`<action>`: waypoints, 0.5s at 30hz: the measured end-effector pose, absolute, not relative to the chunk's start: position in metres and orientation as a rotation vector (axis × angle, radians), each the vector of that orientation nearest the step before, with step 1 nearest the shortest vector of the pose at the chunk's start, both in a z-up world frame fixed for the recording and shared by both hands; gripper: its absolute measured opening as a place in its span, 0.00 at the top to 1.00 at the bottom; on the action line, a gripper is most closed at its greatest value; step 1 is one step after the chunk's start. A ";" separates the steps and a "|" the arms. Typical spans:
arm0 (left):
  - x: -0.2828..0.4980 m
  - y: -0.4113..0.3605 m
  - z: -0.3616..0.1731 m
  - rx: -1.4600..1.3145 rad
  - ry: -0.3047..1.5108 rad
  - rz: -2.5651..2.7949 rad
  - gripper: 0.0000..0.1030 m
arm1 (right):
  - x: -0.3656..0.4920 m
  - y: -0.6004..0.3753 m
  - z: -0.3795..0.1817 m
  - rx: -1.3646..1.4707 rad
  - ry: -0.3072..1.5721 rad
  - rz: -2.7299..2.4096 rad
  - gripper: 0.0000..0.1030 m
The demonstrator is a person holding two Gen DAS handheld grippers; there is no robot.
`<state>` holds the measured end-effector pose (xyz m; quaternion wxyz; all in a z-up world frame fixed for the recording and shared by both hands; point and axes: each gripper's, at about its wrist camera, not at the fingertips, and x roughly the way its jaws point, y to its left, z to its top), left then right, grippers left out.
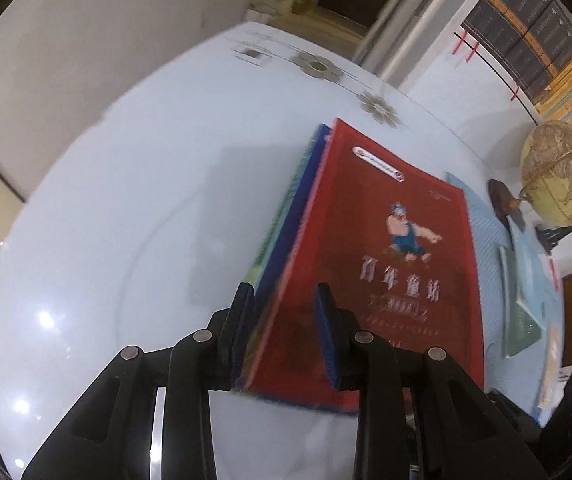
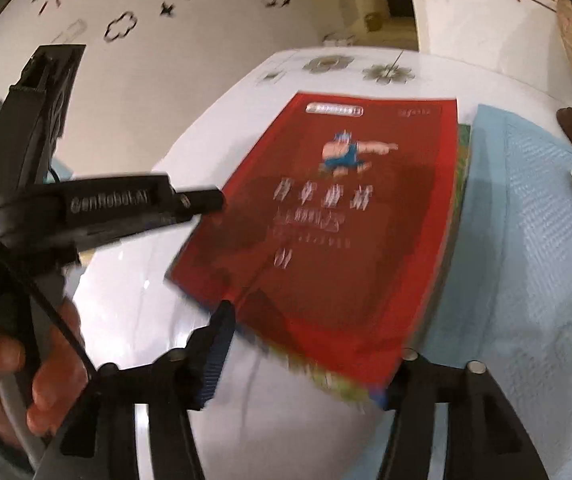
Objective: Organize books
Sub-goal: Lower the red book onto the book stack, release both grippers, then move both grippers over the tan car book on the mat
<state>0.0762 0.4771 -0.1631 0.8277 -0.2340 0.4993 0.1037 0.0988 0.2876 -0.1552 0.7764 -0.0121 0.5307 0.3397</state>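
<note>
Right under the lens, your left gripper [image 1: 284, 332] straddles the near left corner of the red book [image 1: 382, 264], jaws parted, pads not pressing. It looks like you're squaring the stack: the red book tops a blue book [image 1: 286, 240] and a green one on the white table [image 1: 126, 200]. Right of the red book, your right gripper [image 2: 310, 356] stands wide at its near edge, gripping nothing. Further right lie a pale blue mat [image 2: 526, 220] and the globe [image 1: 558, 176].

red book [image 1: 386, 264]; prob. blue-green beneath
</note>
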 end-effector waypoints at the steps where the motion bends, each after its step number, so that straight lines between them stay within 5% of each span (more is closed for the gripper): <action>1: 0.069 0.476 -0.160 -0.490 1.057 0.226 0.74 | 0.093 0.278 -0.155 -0.035 1.155 0.741 0.45; 15: 0.068 0.280 -0.116 -0.315 1.082 -0.036 0.69 | 0.045 -0.042 -0.168 0.308 1.248 0.341 0.44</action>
